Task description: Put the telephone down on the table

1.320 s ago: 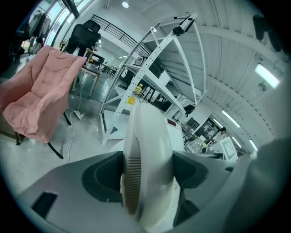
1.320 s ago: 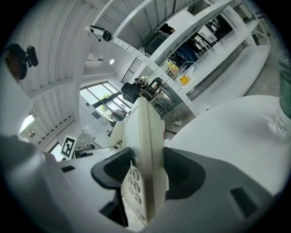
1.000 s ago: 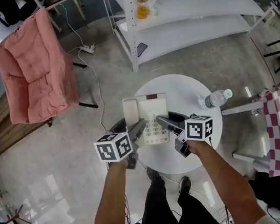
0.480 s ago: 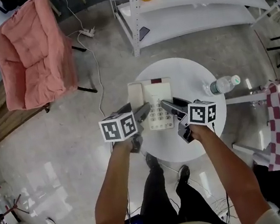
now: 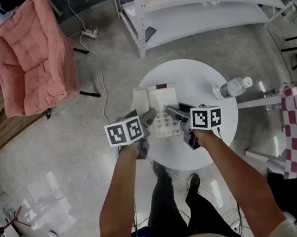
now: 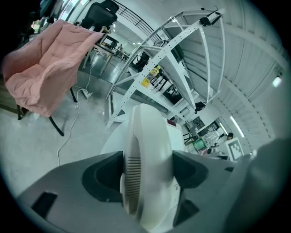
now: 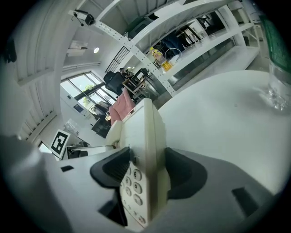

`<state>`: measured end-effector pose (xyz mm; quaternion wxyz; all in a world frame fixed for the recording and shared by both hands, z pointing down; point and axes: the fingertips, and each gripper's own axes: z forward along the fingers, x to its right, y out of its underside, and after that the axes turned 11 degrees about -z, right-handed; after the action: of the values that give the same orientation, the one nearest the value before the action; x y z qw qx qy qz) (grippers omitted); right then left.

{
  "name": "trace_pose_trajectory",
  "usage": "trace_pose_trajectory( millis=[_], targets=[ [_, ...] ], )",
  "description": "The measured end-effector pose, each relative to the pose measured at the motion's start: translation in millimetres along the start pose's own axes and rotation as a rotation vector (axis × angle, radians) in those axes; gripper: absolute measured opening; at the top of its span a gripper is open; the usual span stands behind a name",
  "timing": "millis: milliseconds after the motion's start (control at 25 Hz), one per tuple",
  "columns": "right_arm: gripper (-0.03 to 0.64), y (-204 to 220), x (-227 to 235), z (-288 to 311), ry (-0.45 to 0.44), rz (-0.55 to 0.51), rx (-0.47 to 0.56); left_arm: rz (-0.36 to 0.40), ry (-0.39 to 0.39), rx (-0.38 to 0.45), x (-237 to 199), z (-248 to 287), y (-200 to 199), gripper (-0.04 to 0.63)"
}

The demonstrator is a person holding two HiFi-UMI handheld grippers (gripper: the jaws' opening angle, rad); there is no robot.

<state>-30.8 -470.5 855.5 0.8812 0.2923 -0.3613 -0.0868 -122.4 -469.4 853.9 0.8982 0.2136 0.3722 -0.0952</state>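
A cream-coloured desk telephone point(image 5: 162, 106) is held between two hand-held grippers, over the near left part of a round white table point(image 5: 200, 78). Its long axis runs straight away from the person. The end with a dark red strip points away and the keypad end points back towards the person. The handset lies in its cradle along the left side, parallel to that axis. Whether the base already touches the tabletop cannot be told.

The left gripper point(image 6: 146, 169) is clamped on the handset side, its dark grey pads pressing a smooth, rounded plastic shell with a band of fine ribbed slots. The right gripper point(image 7: 148, 175) pinches the opposite edge, one pad on the keypad face and the other on the underside. Its jaws have just been opening slightly, with the telephone between them and the pads touching it.

The body is a flat, slab-like rectangle of matt plastic with small, round, pale number buttons (seen edge-on in the right gripper view). The table surface is smooth and glossy. A clear plastic bottle point(image 5: 233, 87) sits near the table's right edge, well apart from the telephone.
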Motion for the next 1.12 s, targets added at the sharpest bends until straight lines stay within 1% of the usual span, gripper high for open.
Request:
trace_pose_trajectory(
  millis=[120, 280, 440, 600, 800, 880, 1040, 1120],
  targets=[
    [0.23, 3.0, 9.1, 1.2, 0.057, -0.027, -0.026, 0.014, -0.015, -0.003, 0.1, 5.1, 0.5, 0.321],
    [0.215, 4.7, 14.8, 3.7, 0.13, -0.107, -0.092, 0.035, -0.044, 0.003, -2.4, 10.0, 2.0, 0.321],
    [0.213, 1.1, 15.4, 2.2, 0.183, -0.21, -0.149, 0.079, -0.056, 0.031, -0.1, 11.3, 3.0, 0.321],
    [0.209, 0.0, 14.1, -4.6, 0.223, -0.243, -0.166, 0.129, -0.055, 0.08, 8.4, 3.4, -1.6, 0.326],
    [0.207, -9.7, 9.9, -22.3, 0.248, -0.265, -0.142, 0.175, -0.058, 0.125, 18.6, -16.3, -11.5, 0.331],
    [0.207, -15.2, 5.0, -31.7, 0.253, -0.276, -0.124, 0.182, -0.055, 0.148, 22.8, -29.6, -16.9, 0.331],
    [0.189, -35.4, -13.5, -58.8, 0.248, -0.295, -0.052, 0.193, -0.04, 0.239, 42.2, -72.5, -36.7, 0.33],
    [0.159, -46.2, -27.0, -76.3, 0.23, -0.305, -0.011, 0.211, -0.016, 0.282, 59.3, -94.5, -41.8, 0.33]
  ],
)
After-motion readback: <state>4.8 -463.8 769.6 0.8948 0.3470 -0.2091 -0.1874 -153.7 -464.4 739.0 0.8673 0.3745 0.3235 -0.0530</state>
